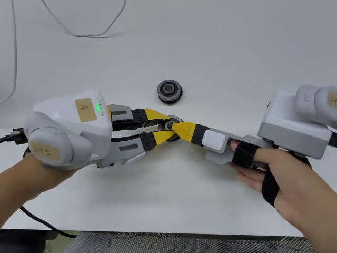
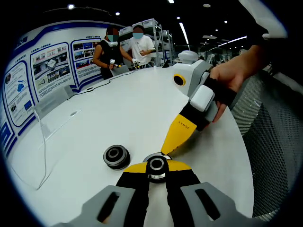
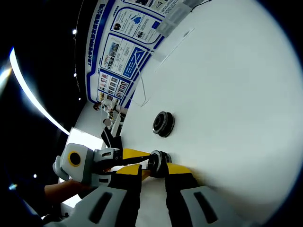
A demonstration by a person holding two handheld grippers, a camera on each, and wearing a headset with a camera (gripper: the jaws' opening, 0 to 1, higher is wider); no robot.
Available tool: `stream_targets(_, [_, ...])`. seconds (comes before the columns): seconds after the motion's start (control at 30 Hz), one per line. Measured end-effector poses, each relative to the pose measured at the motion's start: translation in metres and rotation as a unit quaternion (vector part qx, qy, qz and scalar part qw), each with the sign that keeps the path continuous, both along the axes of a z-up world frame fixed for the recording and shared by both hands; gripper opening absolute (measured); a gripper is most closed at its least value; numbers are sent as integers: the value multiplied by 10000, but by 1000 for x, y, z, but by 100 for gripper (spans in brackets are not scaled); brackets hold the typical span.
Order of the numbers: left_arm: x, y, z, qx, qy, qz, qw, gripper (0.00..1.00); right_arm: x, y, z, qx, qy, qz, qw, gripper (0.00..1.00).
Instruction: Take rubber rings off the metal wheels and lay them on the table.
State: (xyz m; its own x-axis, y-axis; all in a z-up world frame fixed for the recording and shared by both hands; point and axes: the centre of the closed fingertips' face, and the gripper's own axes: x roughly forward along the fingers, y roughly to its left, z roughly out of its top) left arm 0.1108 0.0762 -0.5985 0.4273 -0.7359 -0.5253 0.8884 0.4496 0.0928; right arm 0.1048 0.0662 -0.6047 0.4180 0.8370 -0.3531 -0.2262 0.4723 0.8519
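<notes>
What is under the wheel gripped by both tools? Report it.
White table lies under the wheel, with nothing else visible. The left tool and right tool cover its lower edge, so whether it rests on the table or hangs clear cannot be told.

Lab showroom: wall display boards, ceiling lights, white table.

In the head view the metal wheel is mostly covered by the yellow tips of the left gripper and right gripper, so its rim, and what the right gripper's jaws pinch, cannot be told. That view's right edge cuts off the right gripper's body, and the grey cable runs off the top. In the left gripper view the wall posters carry print too small to read.
</notes>
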Motion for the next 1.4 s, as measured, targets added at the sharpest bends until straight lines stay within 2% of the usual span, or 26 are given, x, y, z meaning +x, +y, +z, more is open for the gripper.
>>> stream_targets(0.37, [1,0,0,-5,-3,1,10000,12,0,-5,-4,-82,37,-14,10000,18])
stream_targets(0.77, [1,1,0,-20,-4,7,10000,12,3,-3,-1,-3,12,-20,10000,18])
stream_targets(1.4, [0,0,0,-10,-15,3,10000,12,-3,-1,-2,-57,107,103,9999,18])
